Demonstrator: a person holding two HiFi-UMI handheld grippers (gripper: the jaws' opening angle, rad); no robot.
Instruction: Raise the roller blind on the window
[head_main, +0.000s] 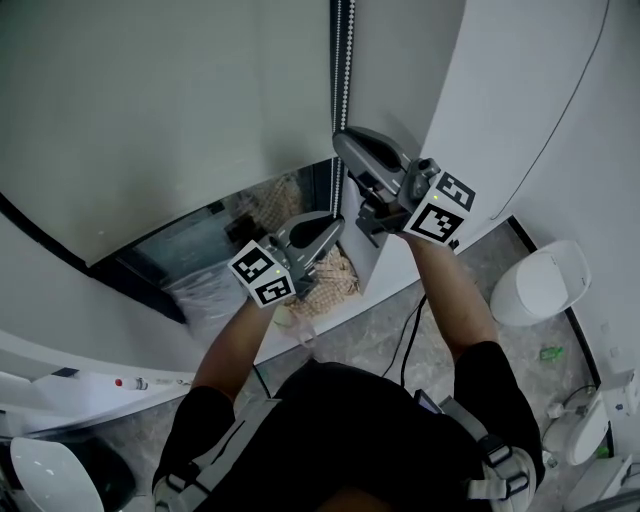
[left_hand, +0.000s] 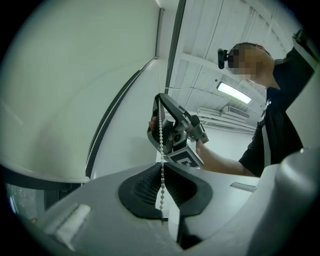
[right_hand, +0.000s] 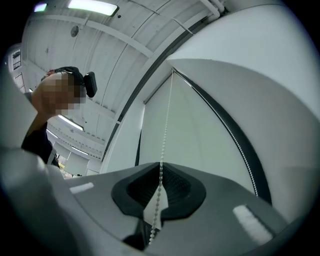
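Window glass (head_main: 190, 250) shows below the lowered roller blind (head_main: 150, 120); its bead chain (head_main: 347, 60) runs vertically along the blind's right edge. My left gripper (head_main: 335, 222) and, higher, my right gripper (head_main: 347, 142) both clamp it.

Soft, even indoor light; the blind (head_main: 150, 110) reads flat pale grey, softly shaded. Ceiling lamps (left_hand: 234, 92) blow out white. Both gripper views bulge, with black corners; the chain (left_hand: 162, 175) is crisp, near jaws soft.
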